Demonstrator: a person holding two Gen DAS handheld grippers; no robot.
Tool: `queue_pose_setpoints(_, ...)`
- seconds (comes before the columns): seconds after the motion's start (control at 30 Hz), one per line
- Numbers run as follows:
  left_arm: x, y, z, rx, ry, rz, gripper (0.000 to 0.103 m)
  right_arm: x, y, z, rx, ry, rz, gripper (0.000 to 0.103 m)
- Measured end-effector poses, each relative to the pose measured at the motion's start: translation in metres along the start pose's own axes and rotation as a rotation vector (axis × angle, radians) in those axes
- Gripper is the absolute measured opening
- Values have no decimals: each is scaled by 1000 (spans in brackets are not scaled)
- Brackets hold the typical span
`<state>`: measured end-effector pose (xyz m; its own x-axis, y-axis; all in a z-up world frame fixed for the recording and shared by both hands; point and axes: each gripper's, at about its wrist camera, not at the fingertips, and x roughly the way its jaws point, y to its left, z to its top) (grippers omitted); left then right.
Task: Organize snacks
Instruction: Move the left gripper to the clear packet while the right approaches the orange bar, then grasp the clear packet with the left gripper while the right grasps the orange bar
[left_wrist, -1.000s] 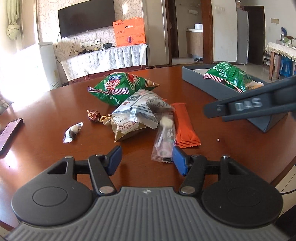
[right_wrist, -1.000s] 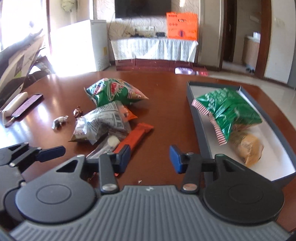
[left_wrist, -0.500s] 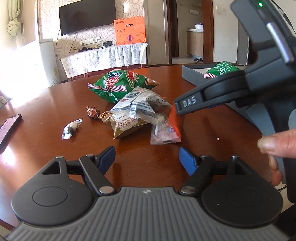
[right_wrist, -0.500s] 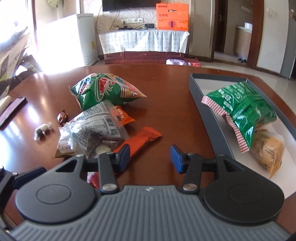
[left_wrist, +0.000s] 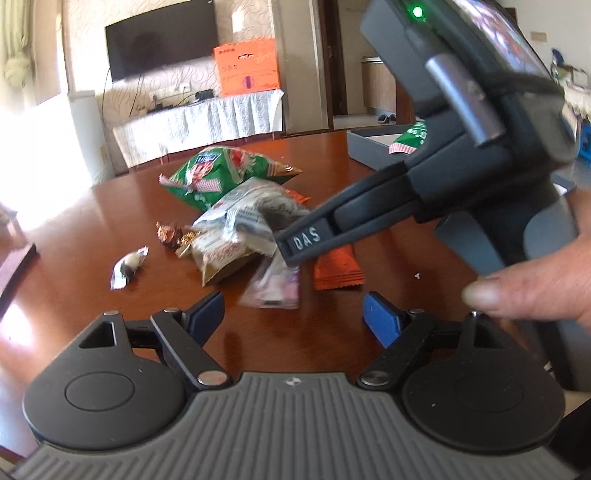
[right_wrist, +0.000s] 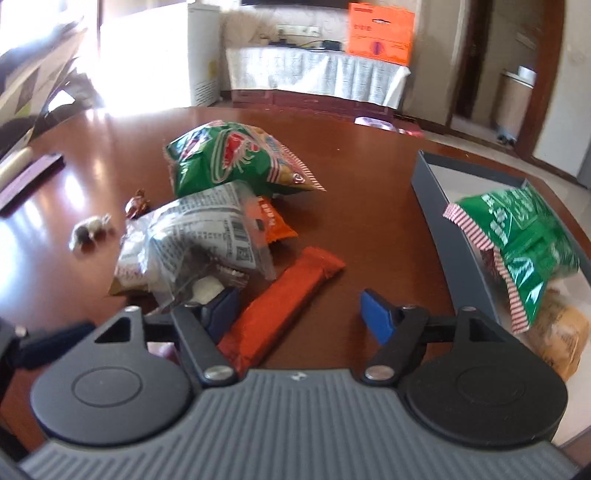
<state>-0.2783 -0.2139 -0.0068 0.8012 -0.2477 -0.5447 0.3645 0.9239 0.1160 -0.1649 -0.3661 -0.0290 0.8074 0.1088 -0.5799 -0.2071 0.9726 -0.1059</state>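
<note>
An orange snack bar (right_wrist: 288, 299) lies on the brown table between the opening jaws of my right gripper (right_wrist: 301, 312), close to the left pad, with neither pad pressing it. From the left wrist, that gripper's finger (left_wrist: 306, 240) reaches over the pile above the same orange bar (left_wrist: 338, 267). My left gripper (left_wrist: 293, 315) hangs low with its jaws opening; a blurred pink packet (left_wrist: 273, 291) lies just ahead of them, untouched. The pile holds a green bag (right_wrist: 236, 158) and a silver printed bag (right_wrist: 199, 236).
A grey tray (right_wrist: 436, 221) at the right holds another green bag (right_wrist: 524, 236) and a yellowish packet (right_wrist: 565, 332). Two small candies (left_wrist: 168, 233) (left_wrist: 127, 266) lie left of the pile. A phone (left_wrist: 14, 266) lies at the table's left edge. A hand (left_wrist: 535, 288) grips the right handle.
The right gripper has swung in from the tray side over the pile and down to the orange bar. Both pairs of jaws stand wider. The pink packet has shifted left.
</note>
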Motion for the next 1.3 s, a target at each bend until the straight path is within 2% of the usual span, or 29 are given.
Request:
queue_pose_setpoints(0.07, 2, -1, 1, 2, -5, -20, 86, -6, -13, -3, 28, 18, 30, 70)
queue_pose_setpoints(0.13, 6, -1, 3, 15, -11, -41, 86, -13, -28, -7, 57, 34, 47, 53)
queue_pose_setpoints(0.17, 11, -1, 5, 24, -6, -54, 86, -17, -33, -9, 48, 36, 30, 50)
queue_pose_setpoints(0.23, 19, 0, 11, 27, 0, -86, 86, -24, -42, -12, 42, 43, 21, 36)
queue_pose_setpoints(0.4, 45, 21, 25, -41, 45, -167, 84, -29, -51, -16, 56, 48, 39, 36)
queue_pose_setpoints(0.47, 52, 29, 32, -54, 54, -174, 71, -27, -51, -15, 52, 44, 38, 38)
queue_pose_setpoints(0.5, 54, 31, 35, -48, 48, -179, 60, -26, -51, -15, 57, 39, 42, 38)
queue_pose_setpoints(0.53, 56, 32, 35, -36, 41, -147, 38, -26, -51, -12, 75, 29, 49, 38)
queue_pose_setpoints(0.57, 55, 36, 35, -52, 43, -130, 31, -25, -49, -10, 71, 24, 52, 38)
queue_pose_setpoints(0.63, 55, 45, 34, -101, 47, -139, 31, -20, -40, -8, 33, 29, 42, 42)
queue_pose_setpoints(0.8, 50, 36, 30, -49, 30, -132, 36, -13, -29, -3, -12, 21, 30, 57)
queue_pose_setpoints(0.87, 54, 37, 32, -60, 32, -139, 36, -11, -32, -2, 16, 29, 44, 55)
queue_pose_setpoints(0.9, 54, 38, 32, -66, 33, -141, 35, -11, -34, -1, 38, 36, 63, 51)
queue_pose_setpoints(0.93, 53, 39, 31, -73, 33, -139, 30, -12, -36, -1, 48, 40, 74, 41)
queue_pose_setpoints(0.97, 50, 40, 29, -79, 35, -141, 26, -14, -34, -2, 32, 39, 73, 35)
queue_pose_setpoints(1.0, 46, 39, 27, -83, 36, -147, 26, -16, -32, -3, 10, 39, 66, 27)
queue_pose_setpoints(1.13, 29, 39, 17, -113, 48, -169, 20, -24, -33, -8, 1, 46, 81, 26)
queue_pose_setpoints(1.3, 18, 38, 11, -106, 55, -149, 19, -35, -26, -16, -18, 47, 100, 26)
